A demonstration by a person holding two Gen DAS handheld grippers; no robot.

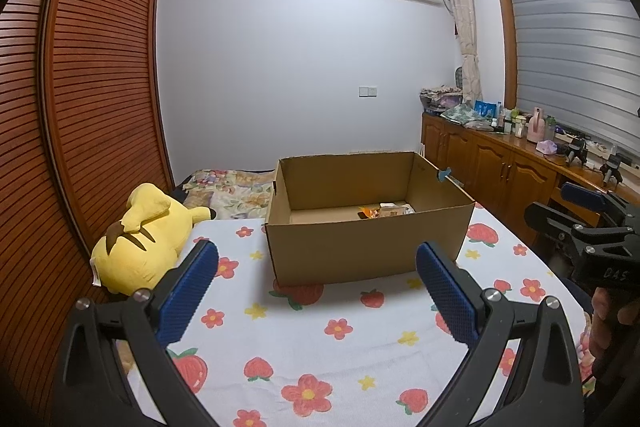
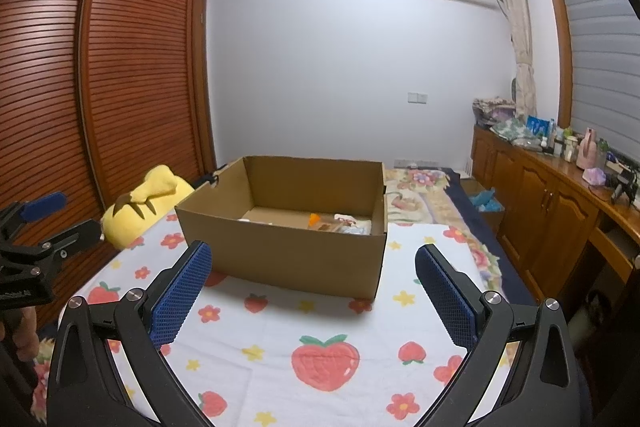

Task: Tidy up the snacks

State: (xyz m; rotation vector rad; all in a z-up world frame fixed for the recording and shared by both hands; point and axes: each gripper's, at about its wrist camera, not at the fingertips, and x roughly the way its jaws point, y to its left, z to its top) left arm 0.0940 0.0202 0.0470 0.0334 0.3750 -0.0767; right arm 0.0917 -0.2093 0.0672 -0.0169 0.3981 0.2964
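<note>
Few snack packets in cardboard box

**Left wrist view: open box on bed, jaws spread**

Left gripper jaws stand wide apart, nothing between the blue pads. Cardboard box at 12 o'clock rests open on the strawberry-print sheet; snack packets lie inside, toward its right. Yellow plush toy at 10 o'clock. Right gripper at 3 o'clock; its state is unclear.
</note>
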